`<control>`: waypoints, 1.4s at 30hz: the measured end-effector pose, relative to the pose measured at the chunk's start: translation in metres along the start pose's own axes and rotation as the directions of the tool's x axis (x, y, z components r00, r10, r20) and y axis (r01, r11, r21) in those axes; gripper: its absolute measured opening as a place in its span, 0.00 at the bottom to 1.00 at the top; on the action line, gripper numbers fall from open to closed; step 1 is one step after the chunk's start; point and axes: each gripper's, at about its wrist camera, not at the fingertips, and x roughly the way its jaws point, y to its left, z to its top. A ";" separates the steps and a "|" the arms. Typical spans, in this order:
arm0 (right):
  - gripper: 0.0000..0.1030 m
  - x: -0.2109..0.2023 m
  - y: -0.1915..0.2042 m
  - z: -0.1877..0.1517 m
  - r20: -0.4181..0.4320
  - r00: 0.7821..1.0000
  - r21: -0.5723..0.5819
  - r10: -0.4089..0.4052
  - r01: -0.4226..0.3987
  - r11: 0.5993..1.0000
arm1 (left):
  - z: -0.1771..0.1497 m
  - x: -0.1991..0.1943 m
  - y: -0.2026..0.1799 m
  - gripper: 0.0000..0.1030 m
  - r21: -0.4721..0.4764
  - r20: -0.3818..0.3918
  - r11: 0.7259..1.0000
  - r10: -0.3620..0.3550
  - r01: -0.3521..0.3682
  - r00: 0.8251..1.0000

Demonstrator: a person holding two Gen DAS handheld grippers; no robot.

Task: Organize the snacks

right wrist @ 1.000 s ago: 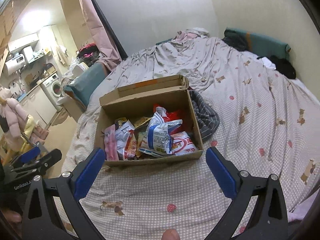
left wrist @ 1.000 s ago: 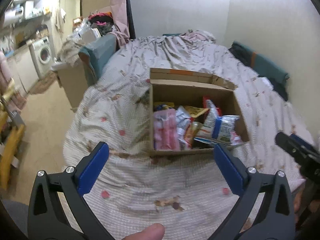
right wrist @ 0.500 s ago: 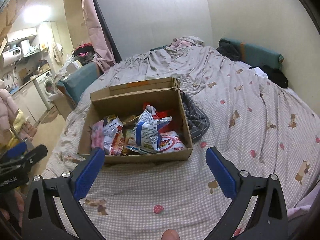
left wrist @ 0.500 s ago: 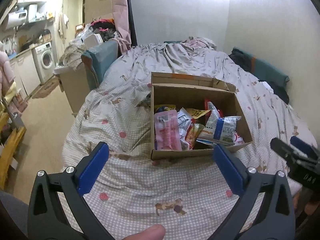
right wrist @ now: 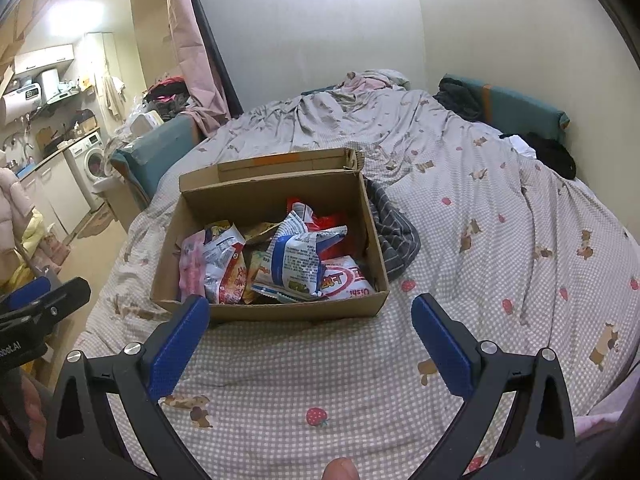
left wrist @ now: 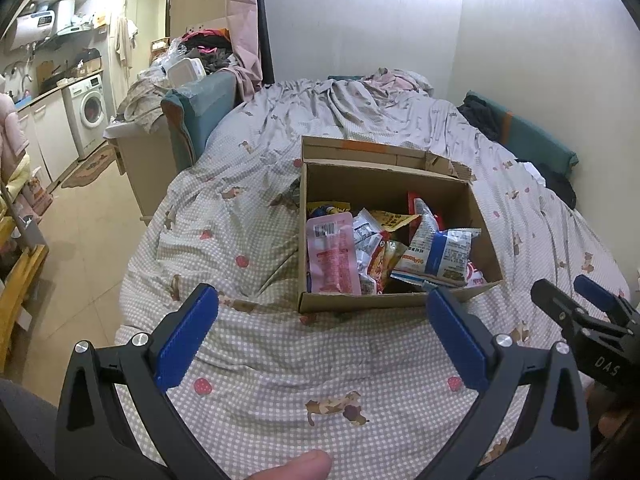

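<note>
Left wrist view: my left tool (left wrist: 322, 314) hangs over the bed (left wrist: 280, 364) with its blue fingers spread wide and nothing between them; I judge it held back and released so it can drop on any packet; the cardboard box (left wrist: 360, 304) sits at twelve o'clock just past the fingertips, flap folded back at its far side so the top is clear; the snacks (left wrist: 384, 252) lie heaped inside, a pink packet (left wrist: 332, 256) flat against the nine o'clock wall, a blue-and-white bag (left wrist: 440, 258) propped on the pile toward three o'clock; my right tool (left wrist: 576, 304) shows at four o'clock, off to the side of the box.

Right wrist view: my right tool (right wrist: 312, 330) is likewise splayed and empty, aimed at the box's near wall; the box is at eleven o'clock, packets jumbled and overlapping, none standing in rows; a striped cloth (right wrist: 394, 232) is tucked against its three o'clock wall; whether this heap awaits sorting or is the finished stow, I cannot say.
</note>
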 end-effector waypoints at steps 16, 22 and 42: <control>1.00 0.001 -0.001 0.001 -0.001 1.000 0.002 0.003 -0.003 1.000 | -0.001 0.002 -0.001 1.00 -0.002 -0.010 1.000 0.006 -0.006 1.000; 1.00 0.001 -0.001 0.002 0.000 1.000 0.002 0.004 -0.004 1.000 | -0.001 0.002 -0.002 1.00 -0.003 -0.010 1.000 0.007 -0.007 1.000; 1.00 0.001 -0.002 0.003 -0.001 1.000 0.013 0.005 -0.005 1.000 | -0.004 0.002 0.002 1.00 -0.014 -0.026 1.000 0.001 -0.001 1.000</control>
